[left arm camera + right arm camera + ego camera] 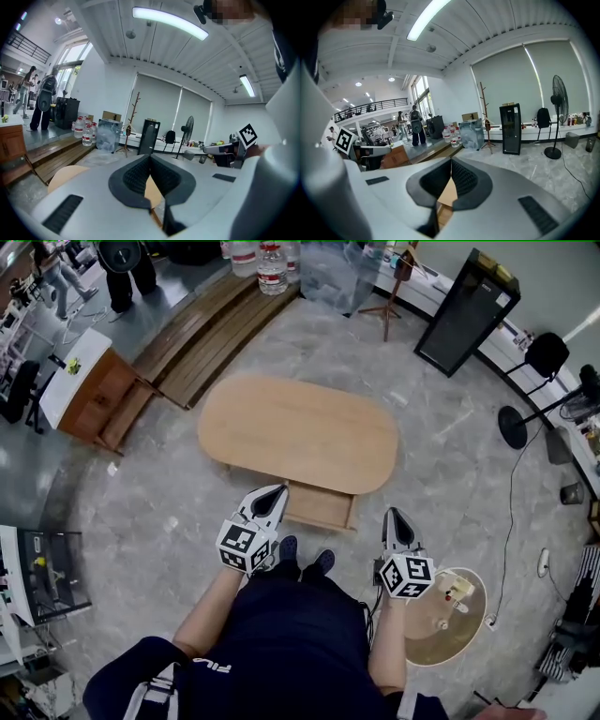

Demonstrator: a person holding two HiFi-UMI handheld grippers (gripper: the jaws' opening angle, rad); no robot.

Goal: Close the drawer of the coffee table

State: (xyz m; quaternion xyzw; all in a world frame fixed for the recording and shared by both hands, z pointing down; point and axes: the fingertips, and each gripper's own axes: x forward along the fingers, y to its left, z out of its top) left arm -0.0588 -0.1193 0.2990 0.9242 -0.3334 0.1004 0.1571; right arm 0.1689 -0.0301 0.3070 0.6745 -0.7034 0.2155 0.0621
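An oval wooden coffee table (298,432) stands on the marble floor in the head view. Its drawer (319,506) is pulled out from the near side, towards the person's feet. My left gripper (277,492) hovers just left of the drawer's near corner, jaws shut and holding nothing. Off to the drawer's right, and clear of it, my right gripper (393,514) is shut and empty too. In the left gripper view the shut jaws (150,157) point over the tabletop (63,177). In the right gripper view, pale wood (448,194) shows below the shut jaws (451,161).
A small round table (427,634) with small items stands at my right. A wooden cabinet (98,395) and wooden steps (202,334) lie to the far left. A black cabinet (466,310), a coat stand (389,301), a fan (514,423) and water bottles (272,268) line the back.
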